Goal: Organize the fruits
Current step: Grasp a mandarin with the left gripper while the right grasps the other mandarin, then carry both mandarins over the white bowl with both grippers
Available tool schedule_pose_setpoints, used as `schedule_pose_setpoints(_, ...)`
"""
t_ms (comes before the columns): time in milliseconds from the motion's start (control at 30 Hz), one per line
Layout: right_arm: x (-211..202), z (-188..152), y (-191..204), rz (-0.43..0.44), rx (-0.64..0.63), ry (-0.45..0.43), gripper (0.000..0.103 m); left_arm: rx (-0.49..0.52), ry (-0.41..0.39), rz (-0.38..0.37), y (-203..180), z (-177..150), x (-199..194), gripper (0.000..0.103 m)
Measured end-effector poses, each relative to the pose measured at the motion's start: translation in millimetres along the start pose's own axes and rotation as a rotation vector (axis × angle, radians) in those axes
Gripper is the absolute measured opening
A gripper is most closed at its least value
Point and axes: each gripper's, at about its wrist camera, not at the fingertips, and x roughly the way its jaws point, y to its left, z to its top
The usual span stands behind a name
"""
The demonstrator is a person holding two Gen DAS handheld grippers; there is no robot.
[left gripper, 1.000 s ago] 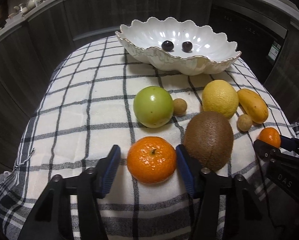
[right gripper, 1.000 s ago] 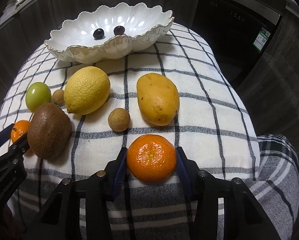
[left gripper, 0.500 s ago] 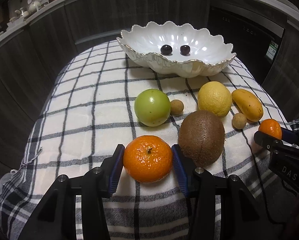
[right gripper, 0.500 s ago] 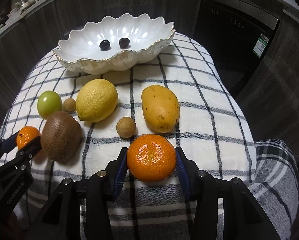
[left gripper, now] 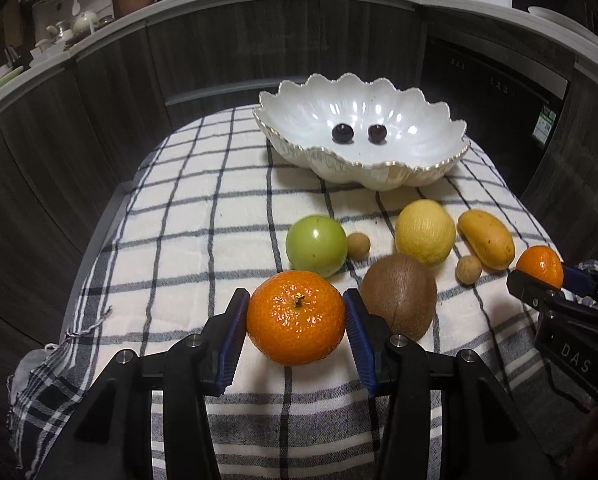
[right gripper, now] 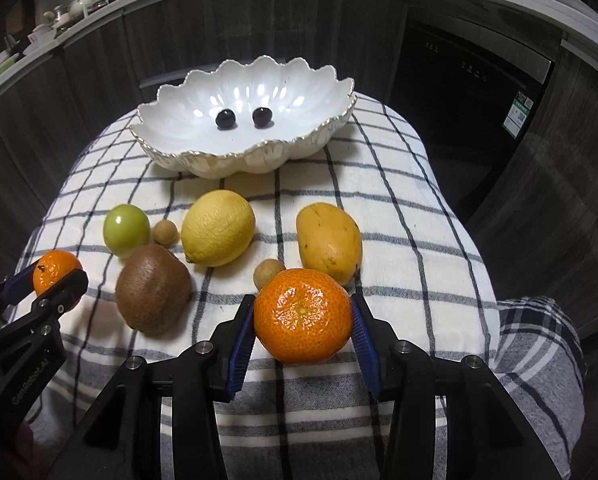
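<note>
My left gripper (left gripper: 296, 309) is shut on a mandarin (left gripper: 296, 320), held just above the checked cloth (left gripper: 187, 240). In the right wrist view my right gripper (right gripper: 303, 312) is shut on a second mandarin (right gripper: 303, 318), also raised off the cloth. Each gripper shows in the other's view: the right gripper with its mandarin (left gripper: 539, 266) at the right edge, the left gripper with its mandarin (right gripper: 55, 272) at the left edge. Beyond them stands a white scalloped bowl (left gripper: 363, 170) with two dark cherries (left gripper: 342, 133) inside.
On the cloth between grippers and bowl lie a green apple (left gripper: 316, 245), a kiwi (left gripper: 398, 296), a lemon (left gripper: 425, 231), a mango (left gripper: 486, 239) and two small brown longans (left gripper: 358, 245). Dark cabinets (left gripper: 99, 120) curve around the table's far side.
The left pads closed in onto their mandarin. Both grippers then rose with their mandarins, so the bowl and the other fruit now sit lower and farther off in both views.
</note>
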Motion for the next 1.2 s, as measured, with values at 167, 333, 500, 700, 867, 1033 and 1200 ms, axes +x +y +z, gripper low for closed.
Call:
schedule_pose_setpoints(167,-3.4,6.8,-2.5,0.009,0.005,-0.025,0.046,-0.008,-0.027,0.008,-0.8,10.7,-5.1,0.047)
schedule_pose_setpoints(333,-8.1,19.9,-3.7,0.016,0.001,-0.061,0.046,-0.016,-0.048,0.004,-2.5,23.9,-6.9,0.047)
schedule_pose_setpoints(500,-8.3,40.7,-9.1,0.023,0.005,-0.101,0.046,-0.019,-0.082,0.0,-7.1,45.9,-6.8,0.047)
schedule_pose_setpoints(700,-4.0,72.2,-11.0,0.035,-0.018,-0.147,0.046,-0.006,-0.125,0.005,-11.8,77.0,2.9,0.047)
schedule_pose_setpoints(867,6.3,99.5,-9.3,0.042,-0.03,-0.162,0.046,-0.022,-0.134,-0.002,-10.2,103.1,15.8,0.047)
schedule_pose_setpoints(1033,27.4,123.3,-8.1,0.049,-0.026,-0.126,0.046,-0.018,-0.12,-0.025,-11.0,124.5,28.4,0.047)
schedule_pose_setpoints(1200,52.9,141.3,-7.2,0.058,-0.044,-0.07,0.046,-0.008,-0.089,-0.041,-14.4,140.1,48.5,0.047)
